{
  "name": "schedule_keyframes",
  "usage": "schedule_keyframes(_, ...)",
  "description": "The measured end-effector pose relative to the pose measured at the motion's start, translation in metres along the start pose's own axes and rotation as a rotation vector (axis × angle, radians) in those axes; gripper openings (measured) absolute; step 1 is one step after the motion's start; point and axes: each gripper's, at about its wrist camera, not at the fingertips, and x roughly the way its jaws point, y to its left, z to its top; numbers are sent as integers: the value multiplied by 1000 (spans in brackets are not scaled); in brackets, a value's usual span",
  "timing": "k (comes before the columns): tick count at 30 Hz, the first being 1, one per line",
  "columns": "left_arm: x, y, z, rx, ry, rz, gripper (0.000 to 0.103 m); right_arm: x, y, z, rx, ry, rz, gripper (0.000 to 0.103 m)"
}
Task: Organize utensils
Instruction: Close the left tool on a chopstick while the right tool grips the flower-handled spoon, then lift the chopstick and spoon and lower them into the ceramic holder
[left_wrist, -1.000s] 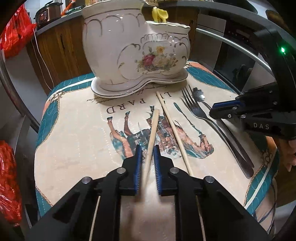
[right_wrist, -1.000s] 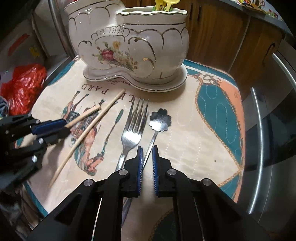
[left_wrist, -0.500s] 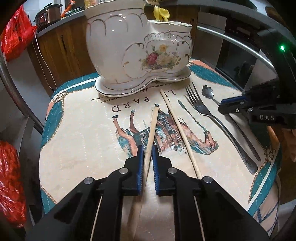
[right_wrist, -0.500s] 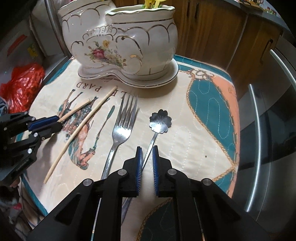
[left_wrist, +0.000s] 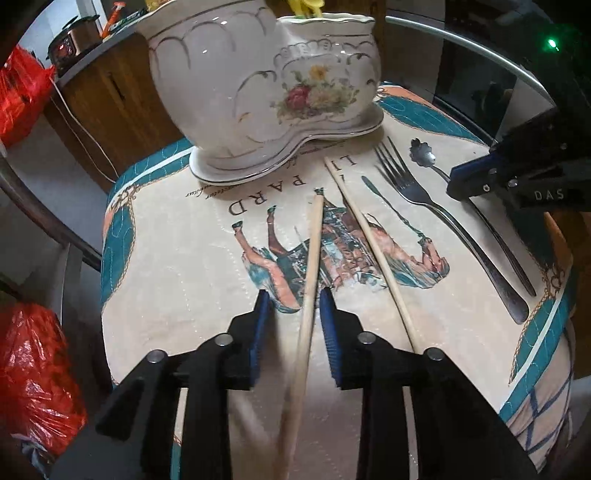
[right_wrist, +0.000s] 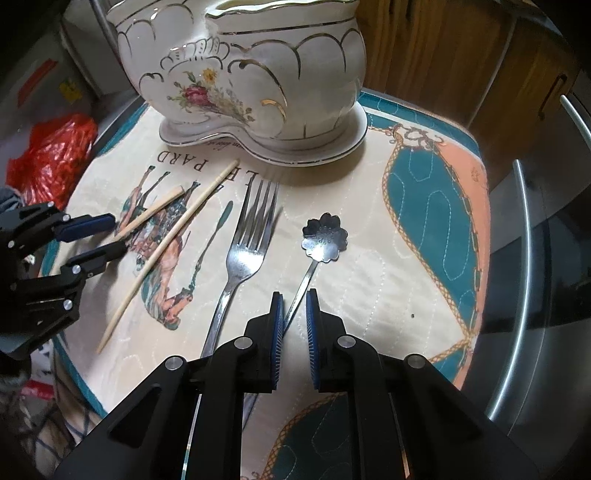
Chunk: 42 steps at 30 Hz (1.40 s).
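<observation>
Two wooden chopsticks, a steel fork (right_wrist: 243, 254) and a flower-headed spoon (right_wrist: 324, 238) lie on a horse-print mat (right_wrist: 369, 280) in front of a white floral ceramic holder (right_wrist: 258, 77). My left gripper (left_wrist: 291, 299) is open, its jaws on either side of the left chopstick (left_wrist: 312, 266), which lies on the mat. The second chopstick (left_wrist: 373, 251) lies just right of it. My right gripper (right_wrist: 294, 300) is nearly shut, a narrow gap over the spoon's handle, holding nothing that I can see. The holder also shows in the left wrist view (left_wrist: 266, 85).
Red plastic bags (left_wrist: 33, 373) sit off the mat's left edge. Wooden cabinets (right_wrist: 461, 62) stand behind the holder. A curved metal rail (right_wrist: 517, 295) runs along the right side. Something yellow (left_wrist: 306, 5) sticks out of the holder's top.
My left gripper has opened around the left chopstick, which now rests on the mat. Both grippers have moved closer to the holder. The right gripper's jaws stay nearly shut.
</observation>
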Motion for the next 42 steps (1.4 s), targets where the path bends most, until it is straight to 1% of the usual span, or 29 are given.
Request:
schedule_keyframes(4,1,4,1,-6,2,-7,31,0,-2,-1,23,-6,18,14)
schedule_keyframes(7,1,3,1,4,-6,5,31,0,-3,-1,21,-15,12,14)
schedule_keyframes(10,1,6,-1,-17,-18,-4,31,-1,-2,-4,24,-35,8,14)
schedule_keyframes(17,-1,10,-12,-61,-74,-28,29,-2,-1,-12,48,-81,6,14)
schedule_keyframes(22,-1,9,-16,-68,-101,-26,22,-2,0,-12,52,-90,0,14)
schedule_keyframes(24,-1,4,-16,-40,-102,-21,16,-1,1,-12,53,-86,-4,14)
schedule_keyframes(25,-1,4,-16,-38,-96,-19,15,-2,2,-12,52,-87,-9,14)
schedule_keyframes(28,-1,3,-12,-32,-69,-12,14,0,4,-9,73,-84,-9,14)
schedule_keyframes(30,0,0,-7,2,-39,-5,14,0,2,-7,76,-72,0,14)
schedule_keyframes(32,2,1,2,35,30,-23,14,1,-4,-1,94,-25,38,14)
schedule_keyframes(34,5,4,13,68,102,-50,14,2,-6,5,82,22,46,14)
schedule_keyframes(36,7,4,19,104,149,-66,14,4,-4,11,63,65,35,14)
schedule_keyframes(39,9,9,28,127,214,-101,14,7,2,19,19,123,12,13)
schedule_keyframes(42,12,7,35,165,254,-110,14,8,9,24,-46,166,-12,12)
